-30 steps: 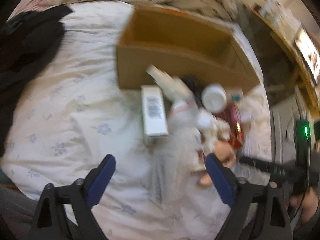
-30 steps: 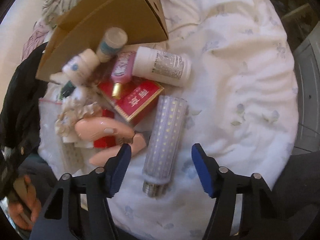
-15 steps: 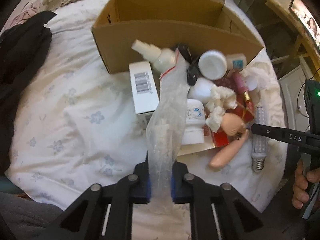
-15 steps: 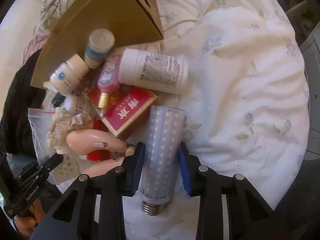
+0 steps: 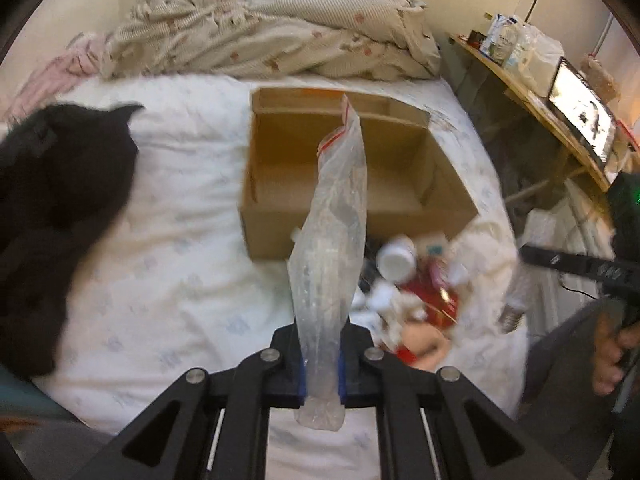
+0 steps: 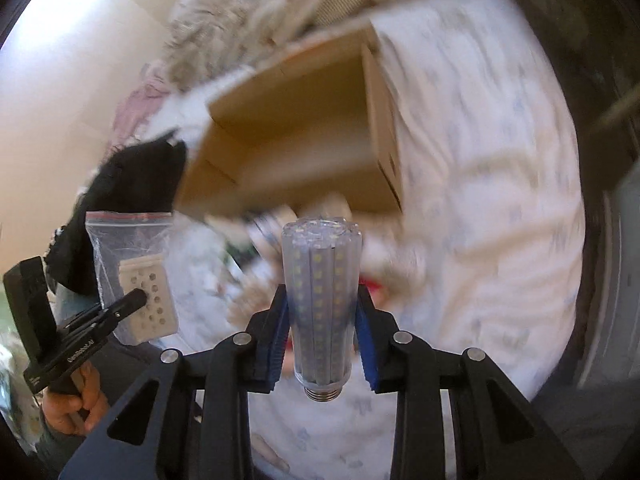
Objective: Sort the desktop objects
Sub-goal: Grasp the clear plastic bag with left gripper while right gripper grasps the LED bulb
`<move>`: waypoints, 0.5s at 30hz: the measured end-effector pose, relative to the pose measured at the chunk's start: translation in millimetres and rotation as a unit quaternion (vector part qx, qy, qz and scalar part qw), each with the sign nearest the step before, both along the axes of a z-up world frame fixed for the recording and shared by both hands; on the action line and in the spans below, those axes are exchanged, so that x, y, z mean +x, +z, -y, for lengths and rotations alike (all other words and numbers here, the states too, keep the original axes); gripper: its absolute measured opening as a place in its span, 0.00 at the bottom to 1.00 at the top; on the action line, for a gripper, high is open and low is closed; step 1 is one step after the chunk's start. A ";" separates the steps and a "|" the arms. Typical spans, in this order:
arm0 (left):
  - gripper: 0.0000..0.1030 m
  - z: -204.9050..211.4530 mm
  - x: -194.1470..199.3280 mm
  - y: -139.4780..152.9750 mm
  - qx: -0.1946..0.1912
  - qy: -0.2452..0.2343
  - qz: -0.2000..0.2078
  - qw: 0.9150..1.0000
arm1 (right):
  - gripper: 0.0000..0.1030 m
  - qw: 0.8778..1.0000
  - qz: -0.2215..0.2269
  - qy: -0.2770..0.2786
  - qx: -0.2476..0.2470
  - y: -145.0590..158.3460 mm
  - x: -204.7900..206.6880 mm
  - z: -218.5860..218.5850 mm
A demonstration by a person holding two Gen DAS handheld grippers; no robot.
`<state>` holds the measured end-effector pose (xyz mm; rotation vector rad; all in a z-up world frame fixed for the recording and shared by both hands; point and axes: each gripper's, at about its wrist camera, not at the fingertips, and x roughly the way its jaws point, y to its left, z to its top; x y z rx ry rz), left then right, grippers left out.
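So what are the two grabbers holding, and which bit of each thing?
The left gripper pinches the clear plastic bag near its bottom end. The right gripper clamps the light bulb around its lower body, just above the screw base.

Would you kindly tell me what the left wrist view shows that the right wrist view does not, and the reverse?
Only the left wrist view: the wooden shelf with a lit screen, and the left tongs shut on the zip bag.
Only the right wrist view: the right tongs clamping the LED corn bulb, and the perforated white card inside the bag.
Both: the open cardboard box, the black garment, the floral sheet.
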<state>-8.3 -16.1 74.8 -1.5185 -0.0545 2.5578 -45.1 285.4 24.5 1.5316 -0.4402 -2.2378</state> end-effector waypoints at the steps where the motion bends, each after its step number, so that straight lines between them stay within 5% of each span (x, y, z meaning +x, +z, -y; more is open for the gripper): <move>1: 0.10 2.1 -4.7 1.2 -0.004 0.004 -0.004 1.000 | 0.33 1.000 -0.007 0.003 0.000 11.3 -10.2 4.3; 8: 0.10 -9.1 -67.7 15.3 -0.036 0.023 -0.026 0.999 | 0.33 0.999 -0.045 0.011 -0.003 49.4 -76.3 12.9; 15: 0.10 -25.9 -123.0 -5.1 -0.101 0.017 -0.020 0.995 | 0.33 0.998 -0.064 0.022 -0.011 29.1 -138.0 43.3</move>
